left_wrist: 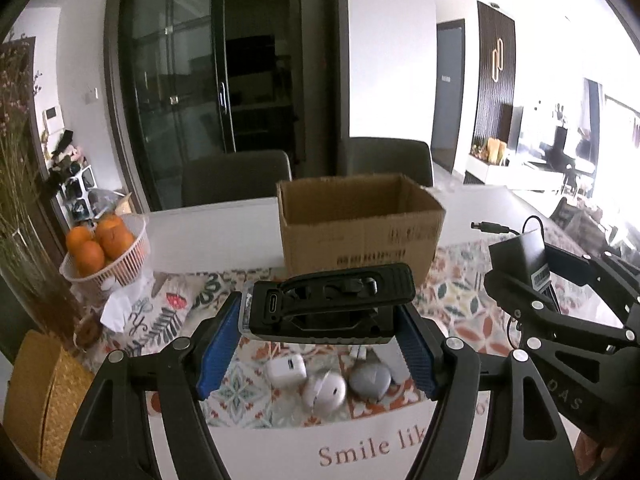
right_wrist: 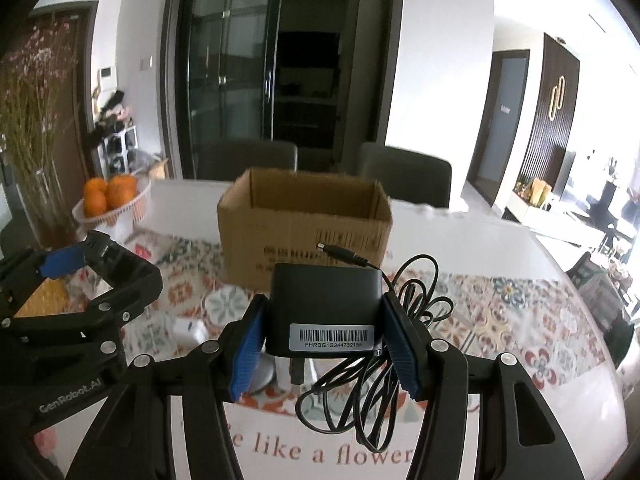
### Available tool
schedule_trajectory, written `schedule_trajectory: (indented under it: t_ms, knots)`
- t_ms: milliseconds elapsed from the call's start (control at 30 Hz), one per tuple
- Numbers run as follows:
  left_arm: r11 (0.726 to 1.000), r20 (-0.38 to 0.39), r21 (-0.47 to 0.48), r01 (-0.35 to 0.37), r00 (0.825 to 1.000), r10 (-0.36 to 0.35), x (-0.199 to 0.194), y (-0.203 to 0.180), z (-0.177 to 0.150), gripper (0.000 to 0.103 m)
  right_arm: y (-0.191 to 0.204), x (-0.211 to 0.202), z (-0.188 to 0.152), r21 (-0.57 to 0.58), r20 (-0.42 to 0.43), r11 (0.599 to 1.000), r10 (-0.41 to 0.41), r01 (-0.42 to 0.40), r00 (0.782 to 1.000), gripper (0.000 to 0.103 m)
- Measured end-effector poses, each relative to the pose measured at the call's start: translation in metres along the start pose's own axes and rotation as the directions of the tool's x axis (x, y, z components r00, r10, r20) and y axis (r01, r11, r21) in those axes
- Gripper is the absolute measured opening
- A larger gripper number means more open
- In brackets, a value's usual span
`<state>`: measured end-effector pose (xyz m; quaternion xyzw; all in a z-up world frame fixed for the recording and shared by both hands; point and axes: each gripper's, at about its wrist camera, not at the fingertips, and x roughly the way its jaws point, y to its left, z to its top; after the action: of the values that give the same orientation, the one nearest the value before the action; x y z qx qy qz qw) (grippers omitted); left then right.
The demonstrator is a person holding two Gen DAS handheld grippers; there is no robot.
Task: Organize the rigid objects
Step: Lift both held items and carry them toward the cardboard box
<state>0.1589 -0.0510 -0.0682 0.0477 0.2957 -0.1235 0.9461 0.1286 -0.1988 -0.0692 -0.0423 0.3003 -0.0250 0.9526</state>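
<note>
My left gripper is shut on a black rugged device with a USB-C port, held above the patterned mat. My right gripper is shut on a black power adapter with a barcode label; its thin black cable hangs in loops below. An open cardboard box stands on the table ahead of both grippers; it also shows in the right wrist view. The right gripper with the adapter shows at the right of the left wrist view; the left gripper shows at the left of the right wrist view.
On the mat below the left gripper lie a white charger cube, a white round case and a grey round case. A white basket of oranges stands at the left. Two dark chairs stand behind the table.
</note>
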Motion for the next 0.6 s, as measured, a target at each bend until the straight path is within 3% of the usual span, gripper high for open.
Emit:
schedule_trajectory:
  t_ms: [600]
  knots:
    - [1.0, 0.086, -0.018, -0.016, 0.996, 0.018, 0.019, 0.001, 0.068, 0.073, -0.021, 0.016, 0.065, 0.047, 0.103, 0.998, 0.025, -0.03, 0.994, 0.057]
